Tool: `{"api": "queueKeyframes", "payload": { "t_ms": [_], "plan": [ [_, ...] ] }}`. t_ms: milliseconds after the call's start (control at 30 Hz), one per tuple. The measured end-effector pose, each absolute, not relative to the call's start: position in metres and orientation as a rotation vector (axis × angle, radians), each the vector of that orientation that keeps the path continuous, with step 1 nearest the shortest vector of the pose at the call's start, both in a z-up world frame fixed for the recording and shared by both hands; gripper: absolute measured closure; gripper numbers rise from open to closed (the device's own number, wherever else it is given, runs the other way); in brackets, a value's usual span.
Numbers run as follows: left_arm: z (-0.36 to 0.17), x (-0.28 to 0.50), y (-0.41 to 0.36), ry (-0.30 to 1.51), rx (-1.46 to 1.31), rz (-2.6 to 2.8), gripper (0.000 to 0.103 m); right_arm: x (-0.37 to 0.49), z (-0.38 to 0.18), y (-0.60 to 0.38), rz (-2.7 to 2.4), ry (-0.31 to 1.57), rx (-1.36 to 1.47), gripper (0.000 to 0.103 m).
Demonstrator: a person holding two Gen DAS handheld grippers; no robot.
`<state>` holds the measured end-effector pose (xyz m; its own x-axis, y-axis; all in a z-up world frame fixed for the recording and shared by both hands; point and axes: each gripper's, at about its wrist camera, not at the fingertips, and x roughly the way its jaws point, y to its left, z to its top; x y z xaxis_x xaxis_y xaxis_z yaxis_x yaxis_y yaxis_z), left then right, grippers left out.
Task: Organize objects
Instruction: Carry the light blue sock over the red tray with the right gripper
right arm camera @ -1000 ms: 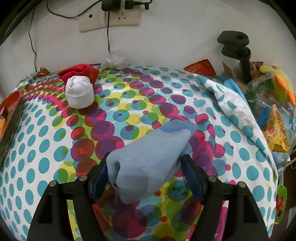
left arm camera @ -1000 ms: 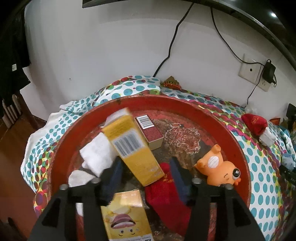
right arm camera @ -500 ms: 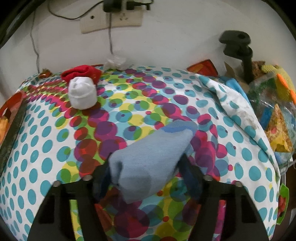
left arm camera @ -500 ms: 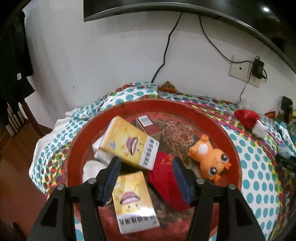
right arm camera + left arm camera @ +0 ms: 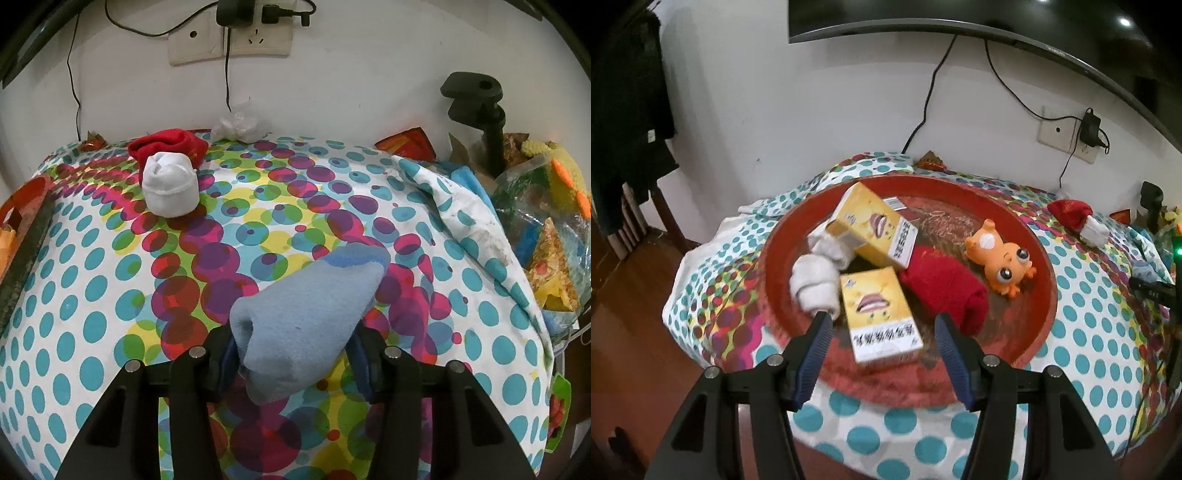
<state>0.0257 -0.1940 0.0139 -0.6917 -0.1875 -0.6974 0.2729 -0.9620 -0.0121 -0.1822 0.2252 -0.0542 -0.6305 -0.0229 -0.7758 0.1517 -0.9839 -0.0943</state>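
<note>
The right tongs [image 5: 293, 363] have just been closing and now grasp a rolled light-blue sock [image 5: 306, 321], its blue pads pressed into the fabric on both sides. The sock lies on the polka-dot cloth [image 5: 92, 295] that covers the worktop, its blue-cuffed end pointing away toward the wall. Further back on the same cloth sit a white sock roll [image 5: 170, 190] and, touching it from behind, a red sock roll [image 5: 170, 144]. A crumpled clear wrapper [image 5: 240, 125] rests against the wall below the wall socket [image 5: 229, 40], and a pile of bagged toys [image 5: 543, 221] crowds the right edge.

The left tongs [image 5: 882, 330] are released, jaws apart and holding nothing, hovering above the near rim of a round red tray [image 5: 1039, 258]. In the tray lie 2 yellow cartons: one carton [image 5: 877, 315] flat near the front, between the pad tips in this view, and a second carton [image 5: 873, 230] tilted behind it, propped on a white sock [image 5: 816, 284] at the left. A red sock [image 5: 945, 286] lies just right of the front carton, and an orange toy animal [image 5: 1001, 256] lies on its back toward the tray's right side. A small box with a barcode [image 5: 894, 203] peeks out behind the tilted carton.
</note>
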Motion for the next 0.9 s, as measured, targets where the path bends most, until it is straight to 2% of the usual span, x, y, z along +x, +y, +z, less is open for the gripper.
{"api": "queueKeyframes", "payload": {
  "t_ms": [300,567,900],
  "plan": [
    [0.028,0.044,-0.203,0.179,1.06,-2.676,0.044,-0.178,-0.053,0.209,-2.796,0.379,1.3,0.059],
    [0.026,0.045,-0.218,0.238,1.078,-2.641,0.044,-0.169,-0.045,0.194,-2.797,0.367,1.325,0.06],
    [0.024,0.047,-0.222,0.251,1.094,-2.616,0.044,-0.148,-0.006,0.148,-2.717,0.237,1.19,0.06]
  ]
}}
